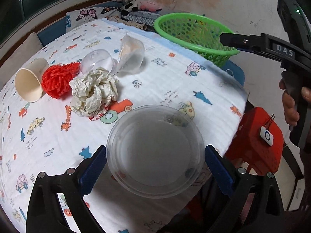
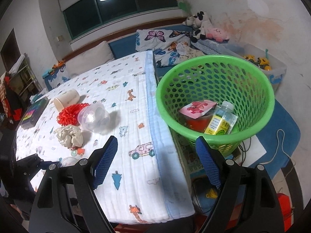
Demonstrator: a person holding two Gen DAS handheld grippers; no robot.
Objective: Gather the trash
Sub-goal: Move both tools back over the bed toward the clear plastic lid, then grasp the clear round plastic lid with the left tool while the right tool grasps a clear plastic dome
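My left gripper (image 1: 155,153) is shut on a clear round plastic lid (image 1: 155,151), held above the table's near edge. On the cloth lie a crumpled paper wad (image 1: 93,91), a red mesh ball (image 1: 58,79), a paper cup (image 1: 29,79) on its side and two clear plastic cups (image 1: 130,55). My right gripper (image 2: 155,162) is open and empty, in front of the green basket (image 2: 215,64), which holds a small bottle (image 2: 223,120) and a pink wrapper (image 2: 196,109). The basket (image 1: 194,33) also shows in the left wrist view, at the table's far right.
The table carries a white cartoon-print cloth (image 2: 136,116). A dark box (image 2: 33,114) lies at its far left. A red stool (image 1: 258,141) stands right of the table. A bench with pillows and plush toys (image 2: 202,25) runs behind. Cables (image 2: 279,147) lie on the blue mat.
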